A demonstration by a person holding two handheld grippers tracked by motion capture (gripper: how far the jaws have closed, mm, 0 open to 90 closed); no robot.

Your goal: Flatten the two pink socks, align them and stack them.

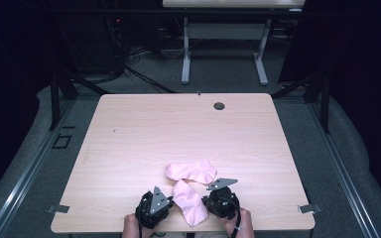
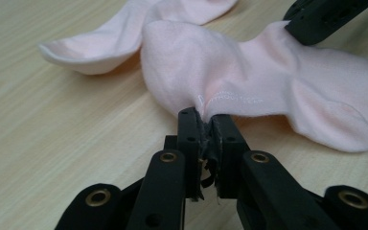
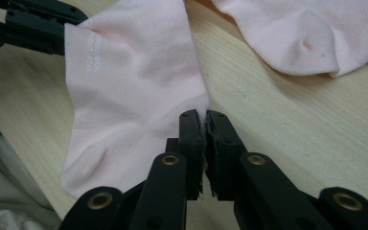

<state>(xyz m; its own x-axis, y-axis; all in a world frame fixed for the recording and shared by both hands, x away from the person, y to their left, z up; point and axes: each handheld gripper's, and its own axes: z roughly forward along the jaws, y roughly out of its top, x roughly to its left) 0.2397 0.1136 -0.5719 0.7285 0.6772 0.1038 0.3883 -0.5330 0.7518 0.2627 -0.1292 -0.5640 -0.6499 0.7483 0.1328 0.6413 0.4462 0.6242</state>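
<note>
Pinching the near pink sock (image 1: 190, 201) with left gripper (image 2: 205, 125) and right gripper (image 3: 204, 120) on opposite edges, we ready it for spreading flat.

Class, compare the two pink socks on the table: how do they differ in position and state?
The near sock lies at the table's front edge; the far sock lies farther in. The left gripper and right gripper pinch opposite edges of the near sock; the far sock lies free. Both are pale pink.

Probably a lab, bare wooden table (image 1: 144, 129), dark curtains (image 1: 362, 74), tangled floor cables (image 1: 124, 59)
</note>
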